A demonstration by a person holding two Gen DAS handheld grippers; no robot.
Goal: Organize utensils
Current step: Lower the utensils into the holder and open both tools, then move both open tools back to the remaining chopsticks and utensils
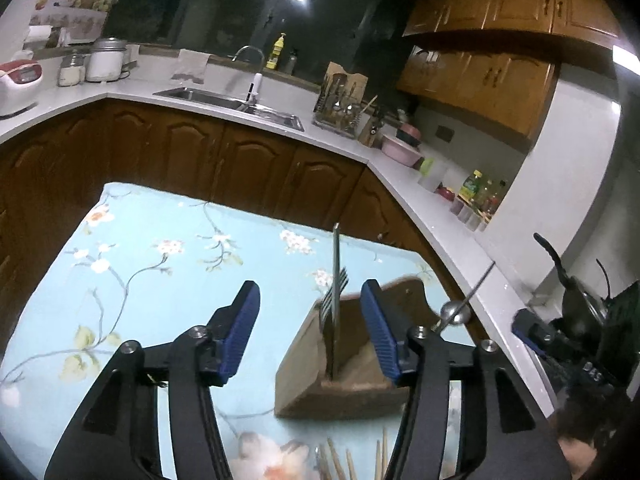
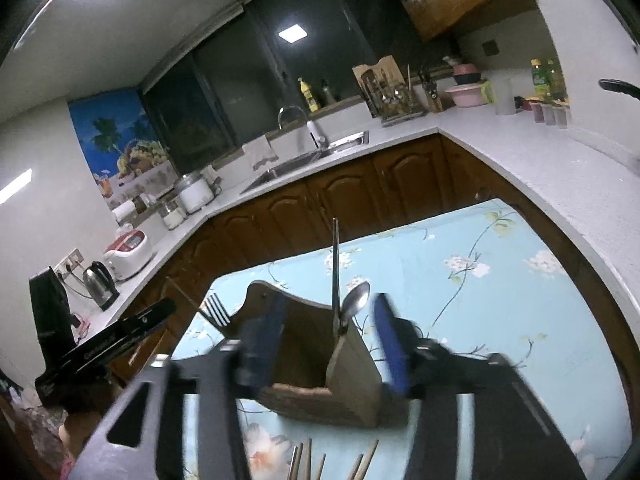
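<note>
Utensil holder [image 1: 352, 364]: wooden, open-topped, standing on the floral blue tablecloth [image 1: 160, 264] toward the cloth's right-hand side as my left camera sees it. A fork [image 1: 334, 296] stands in it tines up, next to a thin upright metal handle [image 1: 336, 280] whose working end I can't see. A spoon [image 2: 357, 300] leans at the holder's corner in my right view.

Left gripper [image 1: 310, 328]: fingers spread wide, nothing between the blue pads, hovering above and just short of the holder; the right pad overlaps the holder's far wall in frame.

Right gripper [image 2: 328, 344]: fingers also wide apart and straddling the holder's two sides. This view is motion-blurred, so contact with the wood is probably none, but I can't confirm.

Chopsticks [image 1: 348, 460] lie at the near edge of the cloth, tips only showing (same bundle visible in my right view).

Room: the left half of the cloth is bare print. The cloth's far edge drops off toward the brown cabinets [image 1: 192, 152]; the white counter [image 1: 440, 208] edge runs close along the right side of the holder.
</note>
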